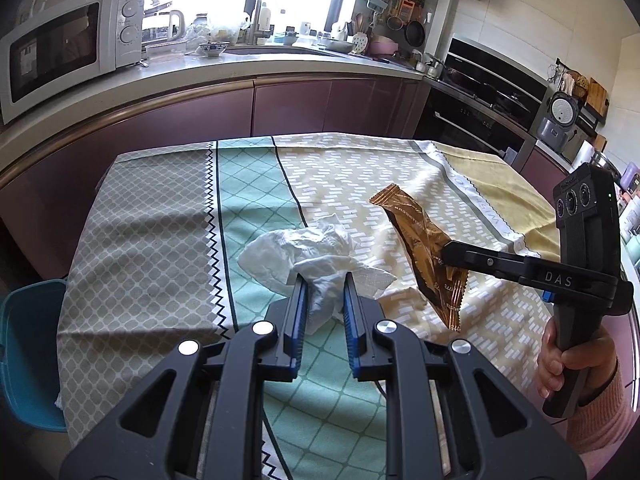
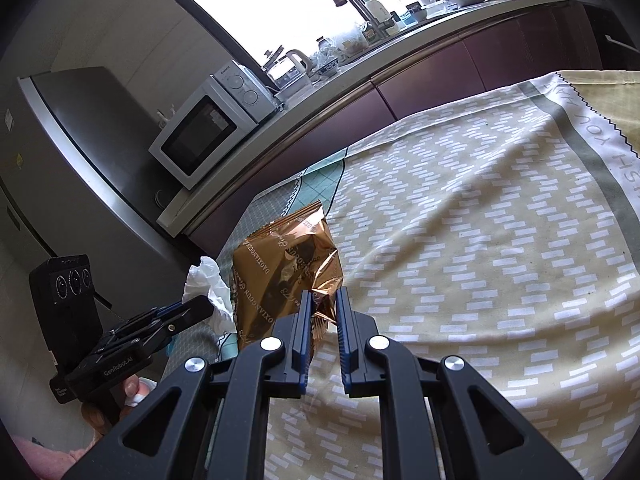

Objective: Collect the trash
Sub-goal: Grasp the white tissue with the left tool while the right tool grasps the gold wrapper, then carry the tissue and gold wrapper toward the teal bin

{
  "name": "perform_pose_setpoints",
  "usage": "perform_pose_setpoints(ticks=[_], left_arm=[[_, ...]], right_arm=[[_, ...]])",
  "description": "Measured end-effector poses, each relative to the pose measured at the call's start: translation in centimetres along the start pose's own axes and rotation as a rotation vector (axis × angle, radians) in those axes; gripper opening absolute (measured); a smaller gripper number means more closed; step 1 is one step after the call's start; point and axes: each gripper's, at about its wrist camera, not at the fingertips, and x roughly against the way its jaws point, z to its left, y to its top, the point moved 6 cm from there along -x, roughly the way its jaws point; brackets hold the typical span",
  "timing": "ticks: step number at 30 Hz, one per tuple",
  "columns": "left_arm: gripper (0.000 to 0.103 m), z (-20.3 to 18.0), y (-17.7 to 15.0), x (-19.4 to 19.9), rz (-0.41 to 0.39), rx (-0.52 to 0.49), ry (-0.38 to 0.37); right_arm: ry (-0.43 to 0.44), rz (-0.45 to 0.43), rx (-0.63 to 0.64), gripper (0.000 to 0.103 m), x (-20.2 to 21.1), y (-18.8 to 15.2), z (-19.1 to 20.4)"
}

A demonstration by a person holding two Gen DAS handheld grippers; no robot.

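Observation:
A crumpled white tissue (image 1: 304, 252) is pinched between the blue pads of my left gripper (image 1: 325, 280), which is shut on it just above the patterned tablecloth (image 1: 168, 216). To its right a gold-brown snack wrapper (image 1: 420, 236) hangs tilted off the cloth, with my right gripper (image 1: 446, 254) shut on its lower part. In the right wrist view the wrapper (image 2: 280, 256) stands up ahead of my right gripper (image 2: 322, 300), its crinkled corner squeezed between the pads. The tissue (image 2: 210, 284) and my left gripper (image 2: 200, 310) show at the left.
A teal bin (image 1: 30, 356) sits low beside the table's left edge. Behind the table runs a purple-fronted counter with a white microwave (image 1: 64, 52), kettle, sink and dishes. An oven (image 1: 476, 116) stands at the right. A steel fridge (image 2: 60, 168) is at the left.

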Motion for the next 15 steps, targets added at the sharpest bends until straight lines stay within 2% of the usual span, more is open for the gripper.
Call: perform_pose_setpoints(ticks=[15], left_arm=[[0.017, 3.1, -1.0, 3.5, -0.036, 0.041, 0.033]], right_arm=[[0.053, 0.012, 0.028, 0.011, -0.9, -0.5, 2.9]])
